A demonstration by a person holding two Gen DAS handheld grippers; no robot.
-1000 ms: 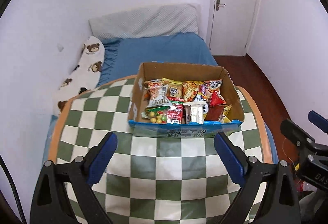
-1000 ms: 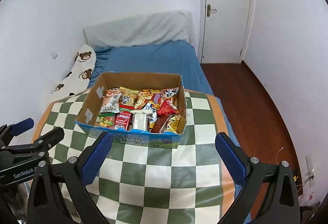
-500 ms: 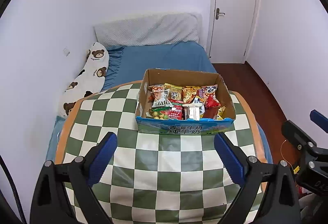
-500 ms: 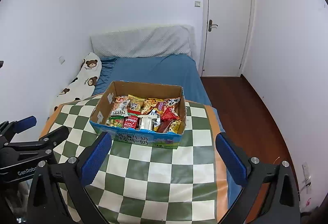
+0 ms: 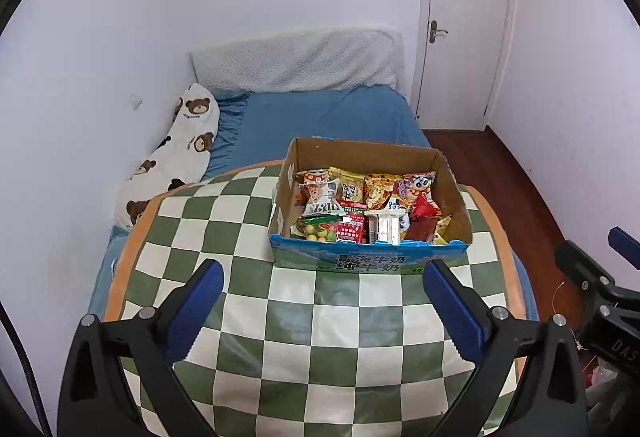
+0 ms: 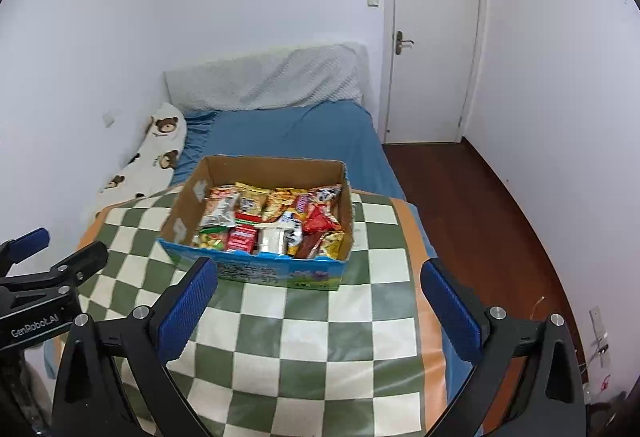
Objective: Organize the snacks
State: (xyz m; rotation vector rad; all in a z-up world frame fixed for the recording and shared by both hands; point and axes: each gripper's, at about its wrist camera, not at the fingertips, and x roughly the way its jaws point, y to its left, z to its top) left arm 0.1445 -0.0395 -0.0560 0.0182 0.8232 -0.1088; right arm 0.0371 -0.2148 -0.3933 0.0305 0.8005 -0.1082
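Taking the left wrist view from left to right, a long bear-print pillow (image 5: 176, 157) lies at about ten o'clock against the white wall, along the edge of a bed with a blue sheet (image 5: 320, 117). A pale quilted cushion (image 5: 296, 61) leans on the wall at twelve o'clock. The left gripper (image 5: 324, 301) fills the bottom of the frame; its jaws are opening and stand wide apart, with only the checked cloth between them. That green-and-white checked tablecloth (image 5: 240, 277) covers a table with an orange border. Just past centre, toward one o'clock, sits the cardboard box (image 5: 452, 177), with a blue printed front wall, holding the snacks (image 5: 360, 205): colourful packets packed close together. A white door (image 5: 464, 25) stands shut at one o'clock, and dark wood floor (image 5: 520, 177) runs along the right. At four o'clock part of the right gripper shows.

In the right wrist view the left gripper's black body appears at eight o'clock. The right gripper (image 6: 320, 301) spans the bottom, its blue pads spread wide with nothing gripped. The box sits at twelve o'clock from it, well apart from the fingertips, with the snacks inside.
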